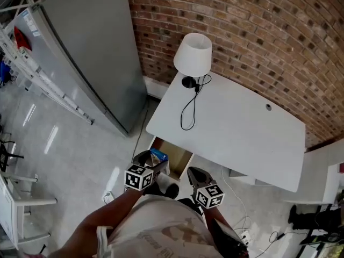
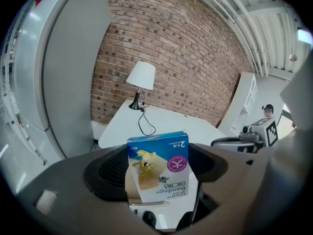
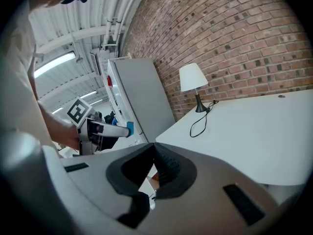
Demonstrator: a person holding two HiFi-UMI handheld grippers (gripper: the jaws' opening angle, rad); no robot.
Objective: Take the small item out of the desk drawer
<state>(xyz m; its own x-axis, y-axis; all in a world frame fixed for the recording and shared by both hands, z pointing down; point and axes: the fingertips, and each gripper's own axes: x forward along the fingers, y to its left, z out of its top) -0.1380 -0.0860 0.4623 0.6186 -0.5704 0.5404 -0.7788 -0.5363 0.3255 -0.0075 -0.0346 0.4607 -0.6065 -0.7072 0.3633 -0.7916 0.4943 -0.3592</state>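
Box point(image 2: 159, 170) in left gripper point(image 1: 149, 164) — drawer point(image 1: 177, 157) open

Person: pale T-shirt point(image 1: 161, 233) with a tan print across the front, and a short sleeve on the left arm. Left gripper point(image 1: 153, 159) and right gripper point(image 1: 196, 174) are the same build, with smooth grey moulded shells and wide rounded jaws. The jaw insides are lined with black ribbed pads point(image 2: 110, 173). The left one carries a marker cube point(image 1: 138, 177) with white faces and black square patterns. The right cube point(image 1: 208, 195) is identical. The right shell has a dark rectangular slot point(image 3: 243, 203) on each side.
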